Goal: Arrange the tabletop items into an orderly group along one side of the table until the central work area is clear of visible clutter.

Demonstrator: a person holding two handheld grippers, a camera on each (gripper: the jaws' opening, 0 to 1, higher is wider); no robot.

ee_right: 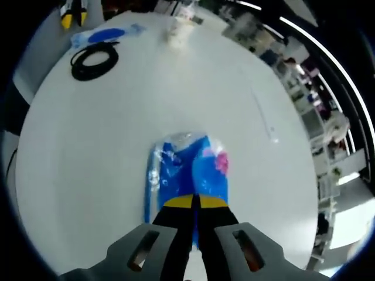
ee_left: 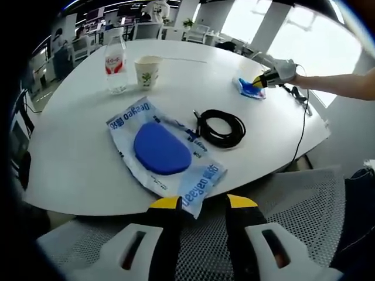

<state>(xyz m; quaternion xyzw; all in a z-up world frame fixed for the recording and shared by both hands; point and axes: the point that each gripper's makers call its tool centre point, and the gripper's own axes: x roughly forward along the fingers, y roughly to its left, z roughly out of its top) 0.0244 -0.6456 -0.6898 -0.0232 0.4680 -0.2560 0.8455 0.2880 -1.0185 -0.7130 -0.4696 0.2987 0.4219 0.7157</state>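
The right hand-held gripper (ee_right: 194, 203) is clenched on a small blue packet (ee_right: 190, 167) at the desk's (ee_right: 88, 152) far edge; the left hand-held gripper (ee_left: 202, 204) hangs released by the mouse-pad bag (ee_left: 163, 151). Next, probably carry the packet toward the cable (ee_left: 220, 127).

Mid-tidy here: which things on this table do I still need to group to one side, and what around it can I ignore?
To group:
- blue pad in its plastic bag
- coiled black cable
- paper cup
- water bottle
- blue packet, clamped by the right hand-held gripper

Ignore:
- mesh chair
- white table itself
- cord hanging off the table edge
- background office desks
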